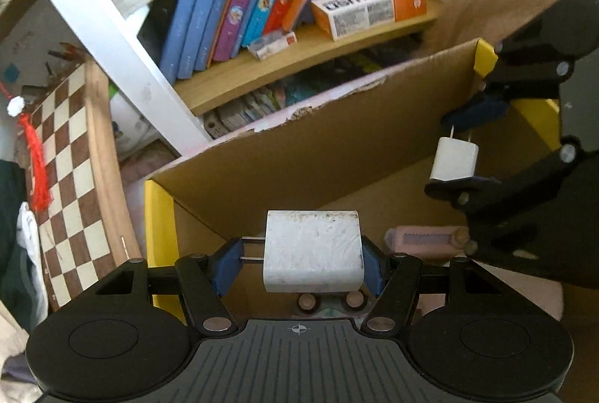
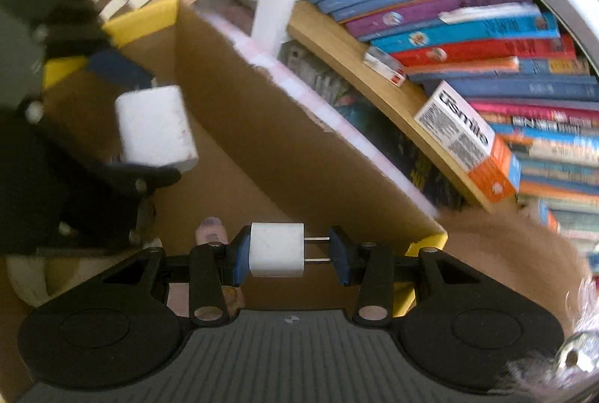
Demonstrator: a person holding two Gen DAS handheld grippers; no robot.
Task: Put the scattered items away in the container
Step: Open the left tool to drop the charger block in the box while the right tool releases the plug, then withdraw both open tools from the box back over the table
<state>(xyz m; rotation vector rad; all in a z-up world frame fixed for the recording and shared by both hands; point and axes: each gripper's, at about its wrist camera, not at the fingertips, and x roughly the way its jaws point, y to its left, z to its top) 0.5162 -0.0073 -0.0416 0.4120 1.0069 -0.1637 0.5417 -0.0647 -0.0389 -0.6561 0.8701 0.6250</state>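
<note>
Two white chargers are in view, one in each claw. The left claw [image 1: 299, 262] pinches the larger charger [image 1: 312, 251] across its body and prongs, at 6 o'clock in the left wrist view, above the open cardboard box [image 1: 318, 148]. The right claw [image 2: 290, 255] pinches the smaller charger [image 2: 277, 249] the same way, prongs against one blue pad, also above the box; from the left wrist it hangs at 3 o'clock. One pink item [image 1: 423, 242] lies on the box floor; what it is cannot be told. One orange-and-white carton [image 1: 368, 8] lies on the bookshelf [image 1: 299, 55] at 12 o'clock, in front of a row of books.
</note>
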